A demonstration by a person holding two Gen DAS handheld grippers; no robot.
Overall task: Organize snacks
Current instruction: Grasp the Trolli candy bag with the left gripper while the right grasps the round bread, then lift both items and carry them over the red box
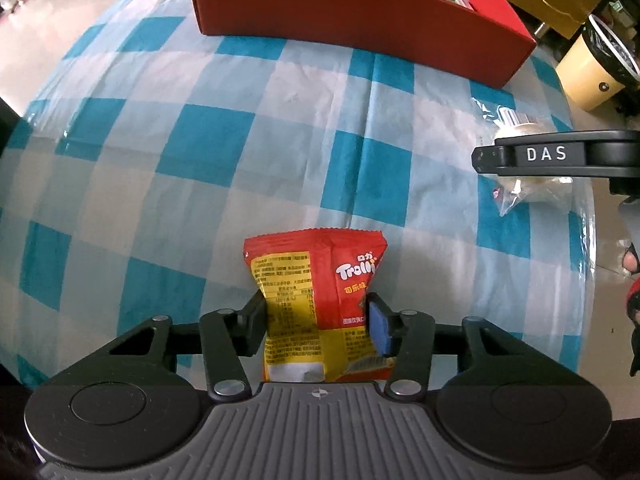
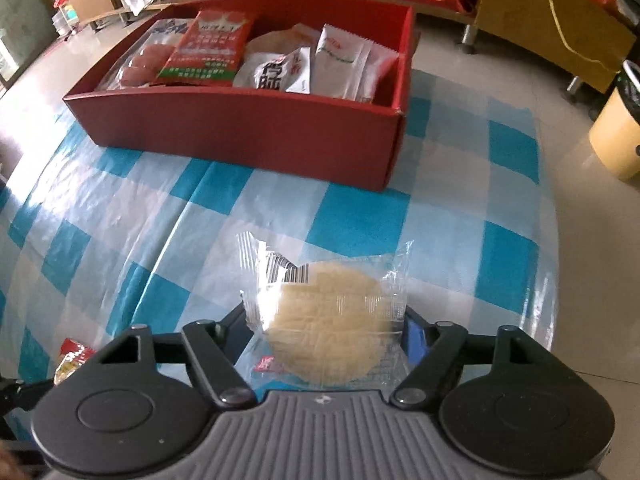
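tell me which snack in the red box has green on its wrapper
The red packet lying near the left of the box, with a green band along its lower edge. The packets to its right are white or pale, and the one to its left is clear.

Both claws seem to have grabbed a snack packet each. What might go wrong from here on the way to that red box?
The left gripper pinches only the middle of the red gummy packet, so the slick pouch could slip or swing. The right gripper closes around a clear-wrapped round cake, which might crumble or slide out. The red box already looks crowded, so new packets may land on others.
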